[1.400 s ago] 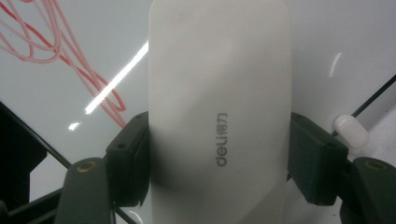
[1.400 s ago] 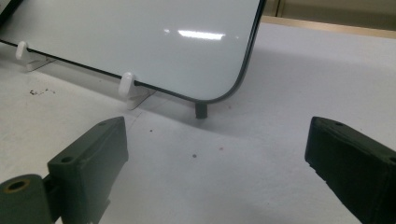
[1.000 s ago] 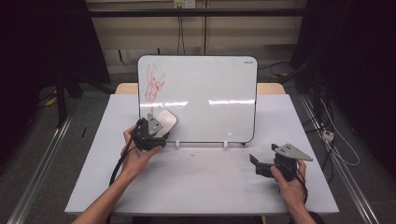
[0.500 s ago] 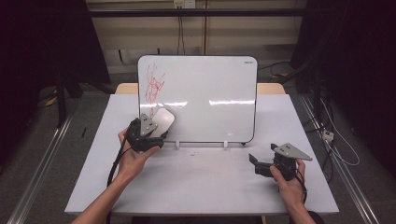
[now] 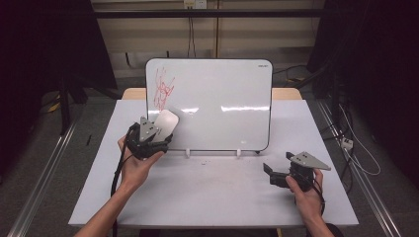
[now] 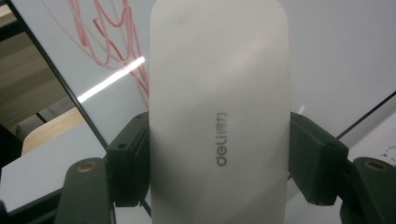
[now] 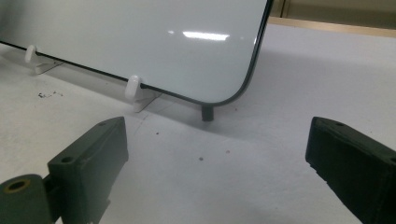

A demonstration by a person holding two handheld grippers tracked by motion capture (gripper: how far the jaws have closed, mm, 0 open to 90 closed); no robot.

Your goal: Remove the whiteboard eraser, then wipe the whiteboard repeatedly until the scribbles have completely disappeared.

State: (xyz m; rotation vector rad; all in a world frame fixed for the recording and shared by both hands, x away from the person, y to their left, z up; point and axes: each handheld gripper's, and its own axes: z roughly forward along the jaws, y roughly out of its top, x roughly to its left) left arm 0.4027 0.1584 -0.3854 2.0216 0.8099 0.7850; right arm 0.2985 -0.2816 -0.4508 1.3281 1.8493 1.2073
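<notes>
Left gripper, at the table's left: 2 black jaws clamped on the long sides of a white whiteboard eraser, pads pressed against its flanks in the left gripper view. Eraser upright between the jaws, printed logo running lengthwise, held against or just in front of the lower left part of the whiteboard; contact with the board not discernible. Red scribbles on the board's upper left, just above the eraser, seen also beside it in the left gripper view. Whiteboard propped upright on small white clip feet near the far middle of the white table, leaning slightly back. Right gripper, at the table's right front, low over the surface and well apart from the board: 2 jaws spread wide, bare tabletop between them, pointed toward the board's lower right corner.
</notes>
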